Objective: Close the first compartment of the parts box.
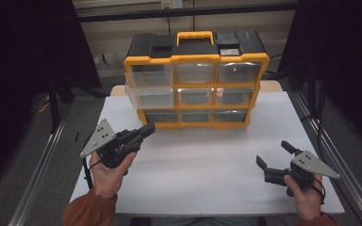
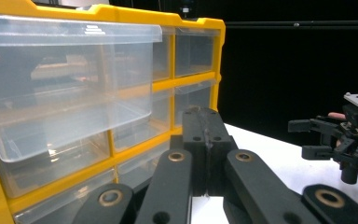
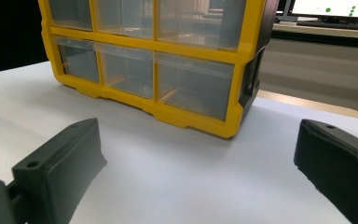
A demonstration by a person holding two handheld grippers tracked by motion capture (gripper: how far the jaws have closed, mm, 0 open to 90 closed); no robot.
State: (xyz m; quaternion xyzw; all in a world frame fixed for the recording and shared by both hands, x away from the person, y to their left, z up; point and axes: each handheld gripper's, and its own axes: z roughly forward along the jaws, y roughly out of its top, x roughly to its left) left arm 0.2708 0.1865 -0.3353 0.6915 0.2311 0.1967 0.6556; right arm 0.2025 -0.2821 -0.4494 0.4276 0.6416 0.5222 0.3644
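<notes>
yellow-and-black plastic drawer cabinet (image 1: pixel 195 80) upper centre on white tabletop (image 1: pixel 202 160); clear drawer (image 1: pixel 150 92) protrudes at its left column | left gripper (image 1: pixel 147 129) pressed together, empty, just below-left of drawer, nearer | right gripper (image 1: pixel 274 154) spread, lower right, well apart

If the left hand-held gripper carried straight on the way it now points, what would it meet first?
Probably the yellow drawer cabinet: the left hand-held gripper, jaws shut with nothing between them, aims at its lower drawers, below the pulled-out clear drawer. Depth is hard to judge.
</notes>
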